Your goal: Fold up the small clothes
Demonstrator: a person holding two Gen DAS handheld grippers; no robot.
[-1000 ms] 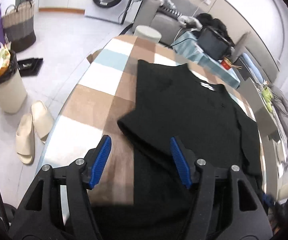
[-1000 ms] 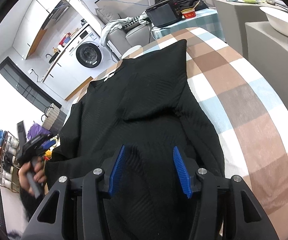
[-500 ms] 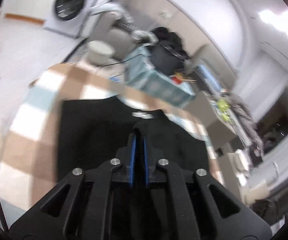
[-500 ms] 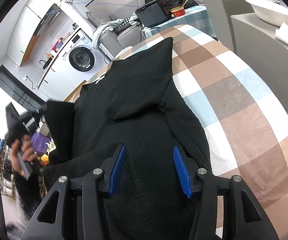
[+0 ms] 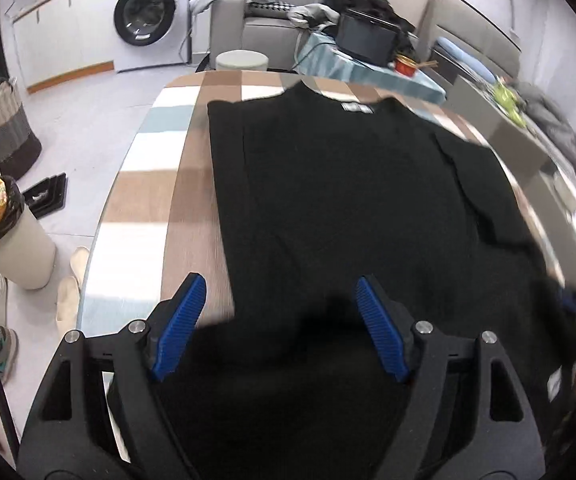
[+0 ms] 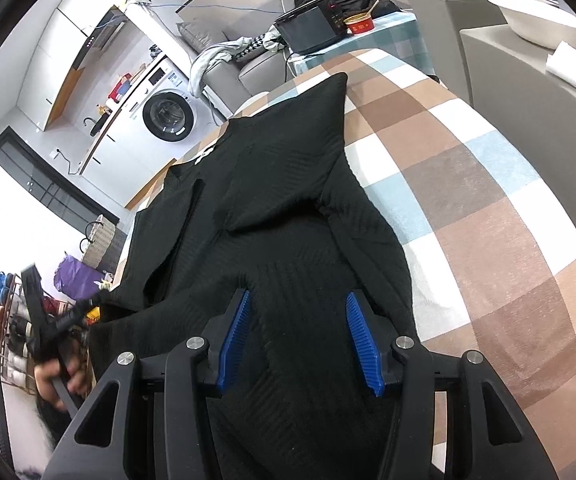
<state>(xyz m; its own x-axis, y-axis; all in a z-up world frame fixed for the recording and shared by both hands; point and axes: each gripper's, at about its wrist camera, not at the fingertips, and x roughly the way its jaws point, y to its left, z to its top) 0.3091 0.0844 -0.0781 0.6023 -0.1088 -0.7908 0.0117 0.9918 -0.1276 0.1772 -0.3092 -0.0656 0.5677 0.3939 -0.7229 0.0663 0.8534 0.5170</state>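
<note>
Left claw (image 5: 278,328): jaws opening, pads apart, nothing pinched between them; black cloth lies under the gap, and the left blue pad (image 5: 180,328) sits over the checked tablecloth (image 5: 144,184) just off the garment's left edge. Right claw (image 6: 297,338): jaws about half apart over the hem, pads (image 6: 361,344) not pressing on anything I can see, so no grip there; whether they rest on the fabric I can't tell. The black top (image 5: 347,200) lies flat on the tablecloth, long axis running straight away from both claws, hem at the near edge of the table, collar and white neck label (image 5: 356,108) toward the far edge. Its left side reads as a straight folded edge parallel to the left edge of the table, so that sleeve looks turned in already (judgement, not certain). The right sleeve (image 6: 319,136) is spread out, pointing toward the far right corner. I'd say the next move turns on that sleeve: it lies ahead and to the right of the right claw, which is the nearer one; the left would have to cross the whole body. Hard to read: the near hem is hidden under both claw bodies, black on black hides the fold lines, and the left view's right side is smeared. In the right view the hand (image 6: 54,376) gripping the left tool shows at the lower left, blurred.
</note>
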